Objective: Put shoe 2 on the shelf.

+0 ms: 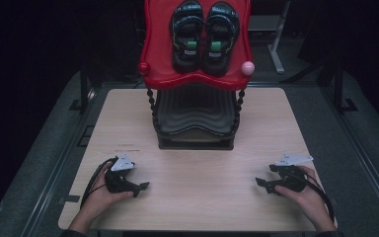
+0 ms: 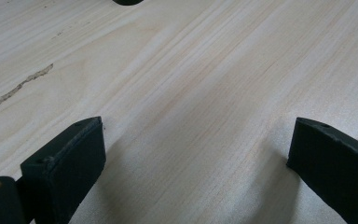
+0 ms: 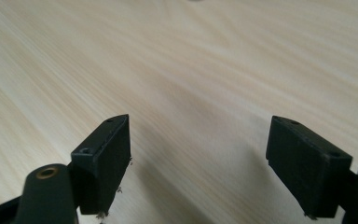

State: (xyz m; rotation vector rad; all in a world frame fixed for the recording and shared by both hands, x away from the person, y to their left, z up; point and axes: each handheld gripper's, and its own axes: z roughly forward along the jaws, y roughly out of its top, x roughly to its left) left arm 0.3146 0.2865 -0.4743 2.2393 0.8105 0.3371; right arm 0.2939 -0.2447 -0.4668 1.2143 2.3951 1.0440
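A pair of black sandals [image 1: 205, 34] with green tabs lies on the top tier of a red shoe rack [image 1: 153, 54] at the back of the wooden table [image 1: 197, 197]. My left gripper [image 1: 140, 186] rests low over the table at the front left, its jaws open with bare wood between them [image 2: 196, 154]. At the front right my right gripper [image 1: 262, 183] sits low over the table, pointing toward the middle. Its jaws stand open too, nothing between them [image 3: 198, 154].
The rack's lower black tier [image 1: 195, 123] stands on the table's far middle, with a pink ball knob [image 1: 247, 67] at its right corner. A scratch [image 2: 18, 88] marks the wood ahead of the left gripper. The table's edges drop to dark floor on both sides.
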